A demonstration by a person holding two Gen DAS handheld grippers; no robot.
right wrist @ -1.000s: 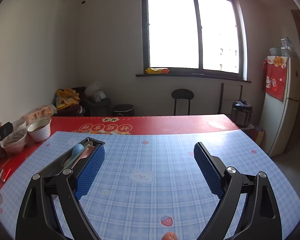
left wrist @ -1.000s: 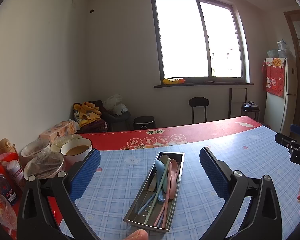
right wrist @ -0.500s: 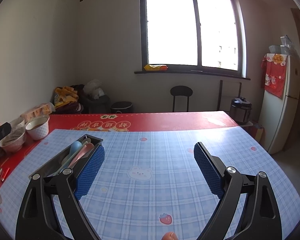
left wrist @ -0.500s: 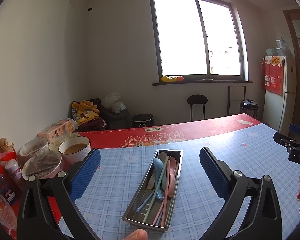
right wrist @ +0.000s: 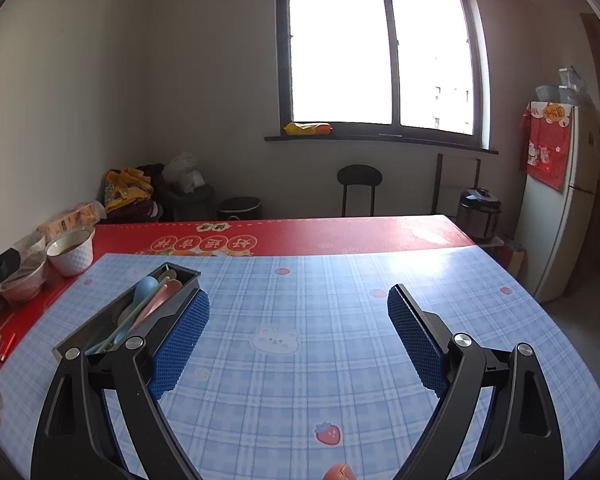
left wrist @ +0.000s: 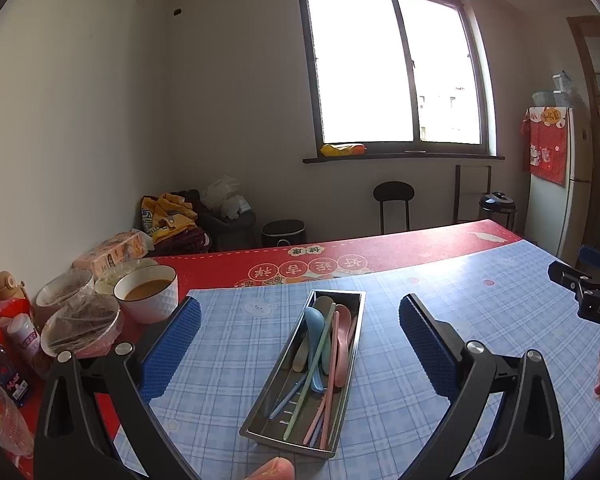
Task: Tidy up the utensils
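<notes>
both tools are hanging above the worktop [right wrist: 380, 272] with nothing in them: the left tool [left wrist: 300, 348] is spread wide open, framing the metal tray [left wrist: 260, 426] between its blue ribbed pads, and the right tool [right wrist: 298, 336] is equally open over bare checked cloth, with the tray [right wrist: 80, 330] lying just beyond its left finger. judging by this, the task is either between steps or close to done, since the spoons [left wrist: 312, 320] and chopsticks [left wrist: 308, 376] are all lying inside the tray and no loose utensil is showing on the blue cloth. if anything is left, the next move is probably calling for a look around for stray pieces, or for a narrow pinch on a thin stick. the tray is a long, shallow, shiny steel trough with thin upright walls, sitting on the blue plaid cloth. the utensils are looking like matte plastic in pastel blue, pink, green and beige, with rounded bowls toward the far end and slim handles crossing one another. the cloth is looking smooth and slightly glossy, so the tray may slide if nudged. a white bowl [left wrist: 146, 294] of brown liquid is standing well to the left on the red mat, among covered dishes.
</notes>
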